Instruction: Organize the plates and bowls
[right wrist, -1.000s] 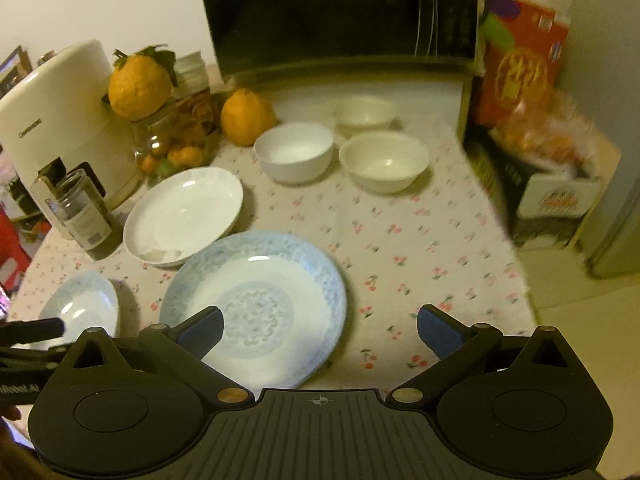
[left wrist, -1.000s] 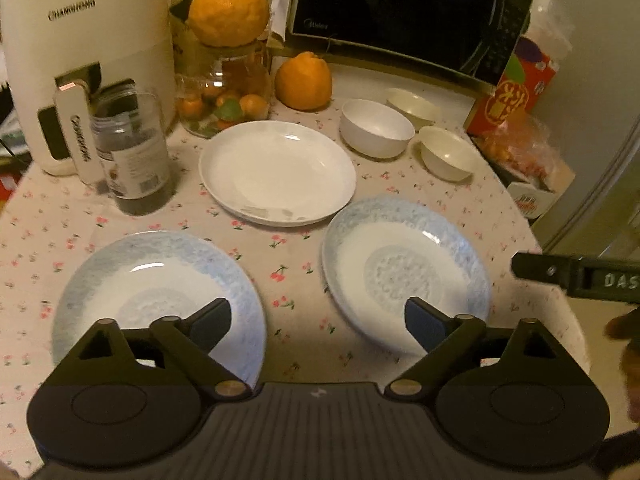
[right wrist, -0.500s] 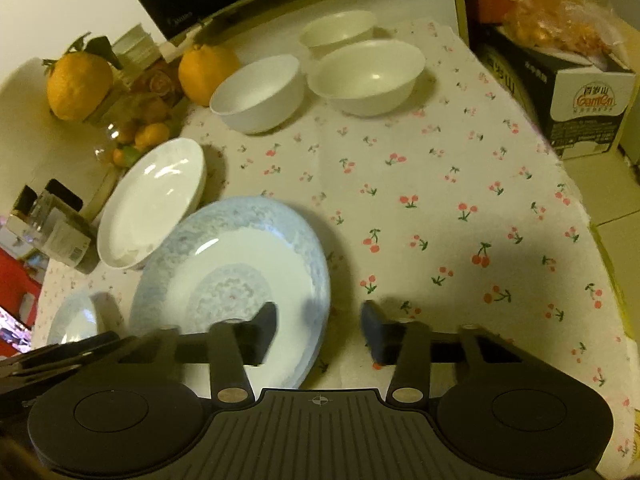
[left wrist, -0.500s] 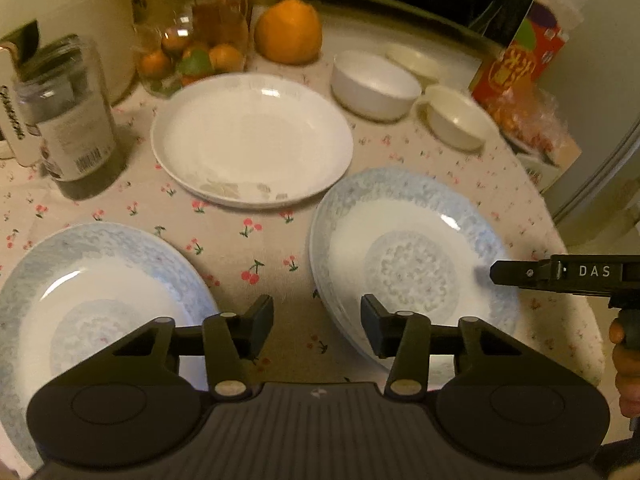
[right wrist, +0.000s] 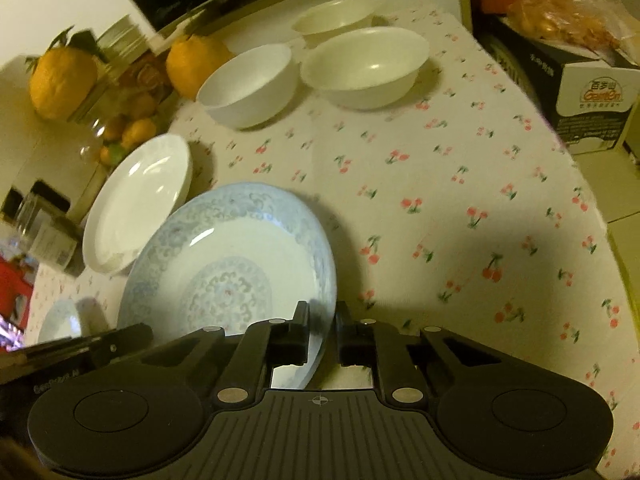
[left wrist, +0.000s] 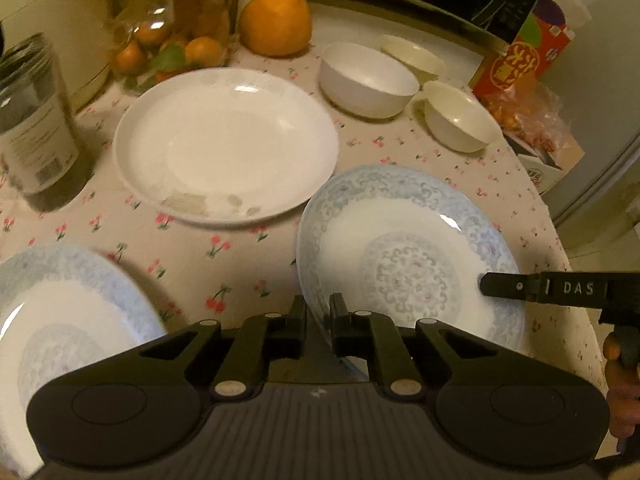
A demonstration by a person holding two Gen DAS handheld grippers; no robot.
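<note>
The left gripper [left wrist: 318,312] is clamping the near left rim of a blue-patterned plate [left wrist: 404,256], its fingers [left wrist: 298,314] closed on the edge with one inside the rim and one outside. The right gripper [right wrist: 322,320] is pinching the same blue-patterned plate [right wrist: 228,256] at its near right rim, fingers [right wrist: 302,318] closed tight on the edge in the same way. Seen from the left wrist, the right gripper's tip [left wrist: 504,285] is reaching over the plate's right side, with a hand [left wrist: 620,364] behind it.

The plate is sitting at the front of the desk [right wrist: 440,200], which is covered with a cherry-print cloth. It is round, so no long axis shows; its hollow is facing up, and from the right wrist it is appearing tilted. Whether it is lifted off the cloth cannot be told.

A plain white plate [left wrist: 226,148] is lying just behind it, close to its far rim. A second blue-patterned plate [left wrist: 68,320] is lying to the left, apart from the first. Three bowls are standing upright at the back: a white bowl [left wrist: 368,78], a cream bowl [left wrist: 458,114] and another cream bowl [left wrist: 412,56] behind. A large orange [left wrist: 276,20], a glass jar of small fruit [left wrist: 172,40] and a dark jar [left wrist: 34,120] are standing further left.
</note>
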